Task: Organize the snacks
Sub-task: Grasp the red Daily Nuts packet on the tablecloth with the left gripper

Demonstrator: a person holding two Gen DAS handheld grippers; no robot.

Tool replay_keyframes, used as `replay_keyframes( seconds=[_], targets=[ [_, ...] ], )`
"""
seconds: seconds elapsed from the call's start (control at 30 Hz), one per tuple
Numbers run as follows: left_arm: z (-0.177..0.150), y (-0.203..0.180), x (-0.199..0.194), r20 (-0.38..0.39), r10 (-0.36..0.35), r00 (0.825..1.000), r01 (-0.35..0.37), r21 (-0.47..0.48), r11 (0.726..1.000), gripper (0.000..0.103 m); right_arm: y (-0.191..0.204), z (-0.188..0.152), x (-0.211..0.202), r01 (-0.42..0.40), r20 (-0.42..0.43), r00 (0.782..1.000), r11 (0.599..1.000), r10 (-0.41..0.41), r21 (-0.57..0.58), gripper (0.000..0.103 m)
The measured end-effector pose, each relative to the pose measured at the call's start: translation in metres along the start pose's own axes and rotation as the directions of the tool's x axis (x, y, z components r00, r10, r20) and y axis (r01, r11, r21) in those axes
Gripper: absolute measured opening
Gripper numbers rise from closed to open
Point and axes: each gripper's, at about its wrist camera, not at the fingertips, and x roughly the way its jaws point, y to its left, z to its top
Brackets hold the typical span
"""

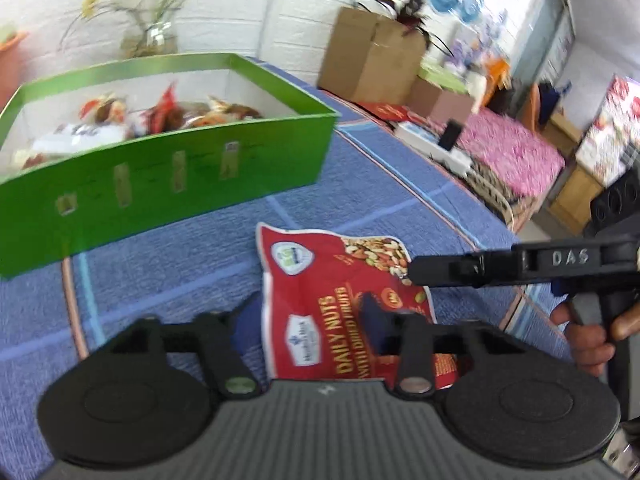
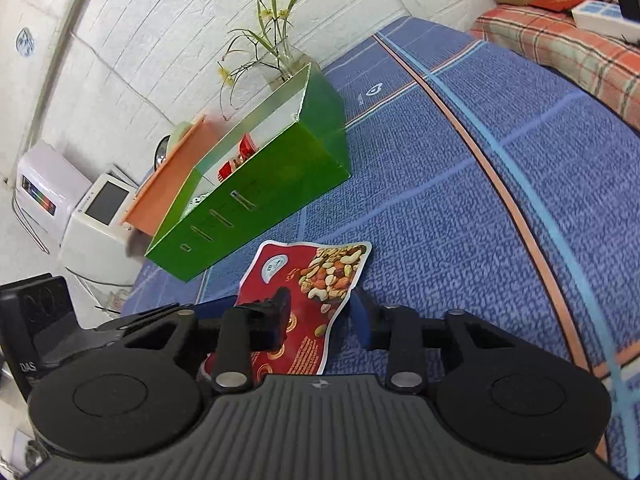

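Red foil nut-mix snack pouch point(image 1: 340, 304) lies flat on the blue woven cloth point(image 1: 160, 264), just in front of the green cardboard box point(image 1: 168, 184) w/ other snacks inside. Left hand-held gripper point(image 1: 308, 320) straddles the pouch, jaws narrowed, pads not clearly pressing. Right hand-held gripper point(image 2: 320, 312) half-wide over its edge. Risk: thin flat foil slips from the pads, or both pull & crumple it.

We see the right gripper point(image 2: 320, 312) low over a blue cloth point(image 2: 460, 208), its jaws apart around the near end of a red nut packet point(image 2: 316, 280). Beyond, to the left, stands a green box point(image 2: 256, 208) with red snacks point(image 2: 240, 156) inside.
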Motion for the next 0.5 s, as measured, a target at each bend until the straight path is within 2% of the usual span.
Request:
replay_keyframes(
  seconds=[0.03,0.1,0.17,0.23,0.37,0.5],
  targets=[
    [-0.001,0.005,-0.002,0.006,-0.012,1.000,0.012,-0.026,1.000,0.019,0.000,0.001,0.001,0.002,-0.001,1.000,1.000,-0.002,-0.007,0.055],
    [-0.004,0.012,-0.006,0.015,-0.029,0.999,0.030,-0.056,0.998,0.013,0.001,0.001,0.002,0.009,0.001,1.000,1.000,-0.009,-0.019,0.051],
    [-0.006,0.010,-0.008,0.019,-0.019,1.000,0.020,-0.044,0.999,0.008,0.002,0.001,0.003,0.026,0.013,1.000,0.999,-0.026,-0.039,0.042],
    [-0.008,0.007,-0.010,0.023,-0.005,1.000,0.006,-0.018,1.000,0.005,0.005,-0.001,0.001,0.054,0.042,0.998,0.995,-0.051,-0.080,0.028],
    [-0.012,0.004,-0.017,0.038,-0.012,0.999,0.012,0.009,1.000,0.003,0.020,-0.003,-0.004,0.083,0.108,0.992,0.976,-0.062,-0.199,0.021],
    [-0.016,0.009,-0.019,0.037,-0.010,0.999,0.010,0.004,1.000,0.002,0.029,-0.003,-0.007,0.081,0.138,0.989,0.957,-0.044,-0.279,0.017]
  ],
)
